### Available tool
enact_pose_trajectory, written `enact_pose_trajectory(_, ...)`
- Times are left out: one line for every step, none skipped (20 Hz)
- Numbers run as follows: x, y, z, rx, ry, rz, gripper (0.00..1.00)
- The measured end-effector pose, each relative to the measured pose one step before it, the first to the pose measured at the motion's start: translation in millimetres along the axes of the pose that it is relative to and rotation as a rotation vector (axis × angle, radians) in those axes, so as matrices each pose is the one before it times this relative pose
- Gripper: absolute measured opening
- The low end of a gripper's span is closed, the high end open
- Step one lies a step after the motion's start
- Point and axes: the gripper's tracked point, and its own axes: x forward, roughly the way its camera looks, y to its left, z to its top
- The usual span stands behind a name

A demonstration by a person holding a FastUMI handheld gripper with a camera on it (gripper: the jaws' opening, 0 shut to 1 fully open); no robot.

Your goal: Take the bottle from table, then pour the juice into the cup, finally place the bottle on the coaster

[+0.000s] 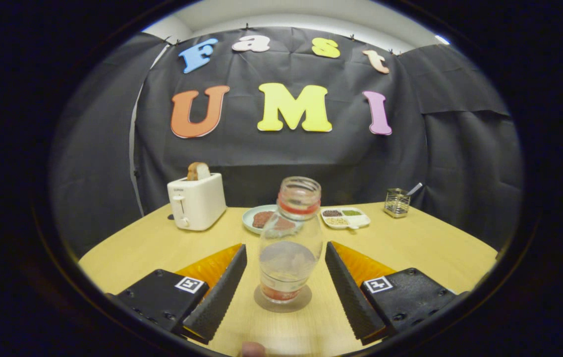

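A clear plastic bottle (290, 248) with a red neck band and no cap stands upright on a round grey coaster (282, 300) on the wooden table (425, 248). A little clear liquid sits in its lower half. My gripper (286, 260) is open, and its two black ribbed fingers (222, 292) flank the bottle with a gap on each side, touching nothing. The bottle stands between the fingertips.
Beyond the bottle are a white toaster (196, 201) holding a slice of bread, a pale plate (261, 218) with something brown on it, a divided white dish (345, 217) of grains and a small mesh holder (396, 202) with a spoon. A pinkish rounded thing (253, 349) shows between the finger bases.
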Motion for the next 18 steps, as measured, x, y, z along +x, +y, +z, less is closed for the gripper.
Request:
enact_pose_trajectory(-1.58, -1.77, 3.02, -0.00134, -0.00487, -0.00384, 1.0)
enact_pose_trajectory(1.93, -0.29, -1.07, 0.00212, 0.00463, 0.00073, 1.0)
enact_pose_trajectory(2.85, 1.53, -3.49, -0.00294, 0.01195, 0.00823, 1.0)
enact_pose_trajectory(3.76, -0.07, -5.11, -0.01, 0.02037, -0.00043, 1.0)
enact_pose_trajectory(2.5, -3.6, -1.64, -0.0145, 0.01161, -0.01482, 1.0)
enact_pose_trajectory(2.7, -0.82, 1.91, -0.00442, -0.00319, -0.01088, 1.0)
enact_pose_trajectory(4.73, 0.04, 1.39, -0.00331, -0.00186, -0.01443, 1.0)
enact_pose_trajectory(3.92, 2.0, 0.5, -0.00722, 0.00594, -0.00316, 0.97)
enact_pose_trajectory(3.78, 2.41, 2.75, -0.0085, 0.00496, -0.00784, 0.93)
enact_pose_trajectory(3.87, 1.17, 1.45, -0.00654, 0.00827, -0.00524, 0.88)
enact_pose_trajectory(3.95, -0.52, 1.74, -0.00882, 0.01125, -0.0105, 0.87)
enact_pose_trajectory(1.98, -0.08, 1.63, -0.0118, 0.01318, -0.00822, 0.86)
enact_pose_trajectory(1.69, 1.68, 2.64, -0.0124, 0.00656, -0.00103, 0.85)
enact_pose_trajectory(4.76, 2.38, 1.0, -0.01022, 0.01454, 0.00213, 0.84)
enact_pose_trajectory(4.35, 1.9, 2.09, -0.01375, 0.00395, -0.00026, 0.83)
enact_pose_trajectory(3.31, 2.69, 0.89, -0.01549, 0.01573, -0.00043, 0.84)
enact_pose_trajectory(4.69, 2.07, 0.94, -0.01155, 0.01217, 0.00065, 0.84)
enact_pose_trajectory(3.61, 3.69, 1.95, -0.0118, 0.00631, 0.00828, 0.84)
